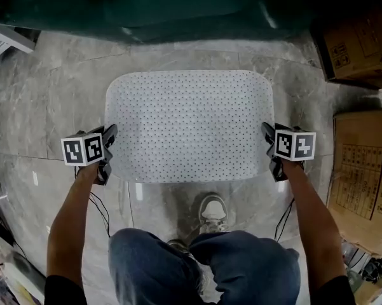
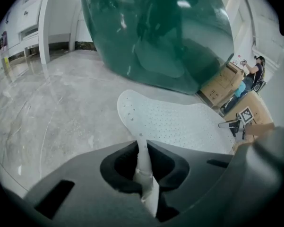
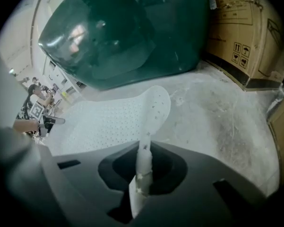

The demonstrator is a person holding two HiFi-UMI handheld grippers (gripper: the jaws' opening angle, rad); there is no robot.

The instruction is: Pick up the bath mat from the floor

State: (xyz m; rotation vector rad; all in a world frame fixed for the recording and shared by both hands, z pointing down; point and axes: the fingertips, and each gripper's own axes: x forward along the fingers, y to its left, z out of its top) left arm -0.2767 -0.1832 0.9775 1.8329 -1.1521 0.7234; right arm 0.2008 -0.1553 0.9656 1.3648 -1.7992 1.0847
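A white perforated bath mat (image 1: pixel 189 124) spreads over the grey marble floor in the head view. My left gripper (image 1: pixel 108 150) is shut on its left edge, near the front corner. My right gripper (image 1: pixel 269 146) is shut on its right edge. In the left gripper view the mat's edge (image 2: pixel 142 162) stands pinched upright between the dark jaws, and the rest of the mat (image 2: pixel 179 122) stretches away to the right. In the right gripper view the mat's edge (image 3: pixel 143 162) is likewise clamped, with the mat (image 3: pixel 108 119) running off to the left.
A large dark green glass tub (image 1: pixel 159 5) rises just beyond the mat. Cardboard boxes (image 1: pixel 356 43) stand at the right, another box (image 1: pixel 362 176) close to my right arm. My shoe (image 1: pixel 212 212) and knees sit right behind the mat's near edge. Cables hang from both grippers.
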